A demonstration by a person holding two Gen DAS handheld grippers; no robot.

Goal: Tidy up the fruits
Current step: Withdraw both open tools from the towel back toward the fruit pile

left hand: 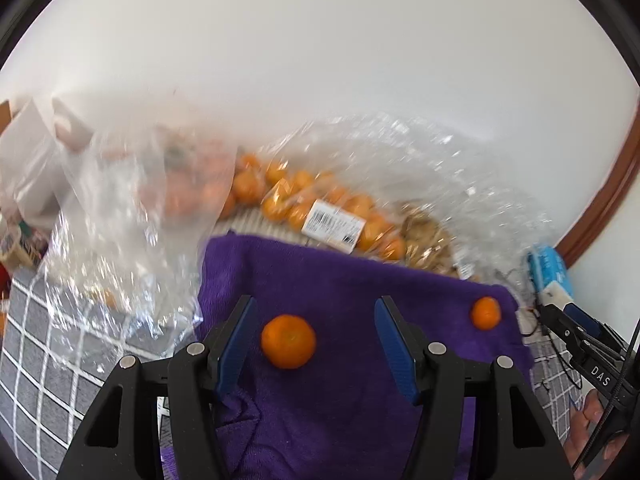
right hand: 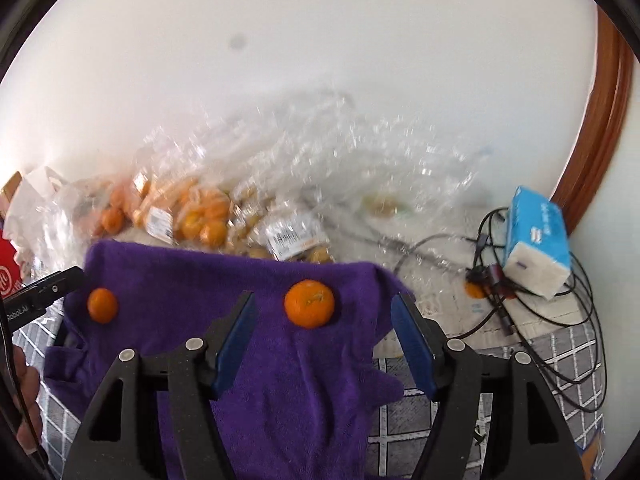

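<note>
Purple towel (left hand: 352,360): soft cloth, matt, short napped pile. Two loose mandarins (left hand: 288,341) (right hand: 309,303): dimpled peel, faint sheen. Clear bags (left hand: 420,184): thin crinkled plastic film, glossy, with printed paper labels (left hand: 333,225). Left gripper (left hand: 316,344) and right gripper (right hand: 324,340): matt black plastic bodies, smooth blue finger pads (left hand: 236,346), bright metal pins. Tissue pack (right hand: 538,240): glossy blue plastic wrap. Checked table cover (left hand: 36,360): grey woven cloth. Door frame (right hand: 604,120): polished brown wood.

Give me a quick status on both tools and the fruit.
Left tool open, one mandarin between its fingers, ungripped. Right tool open, second mandarin just ahead. Both loose on purple towel. Nothing in the way.
</note>
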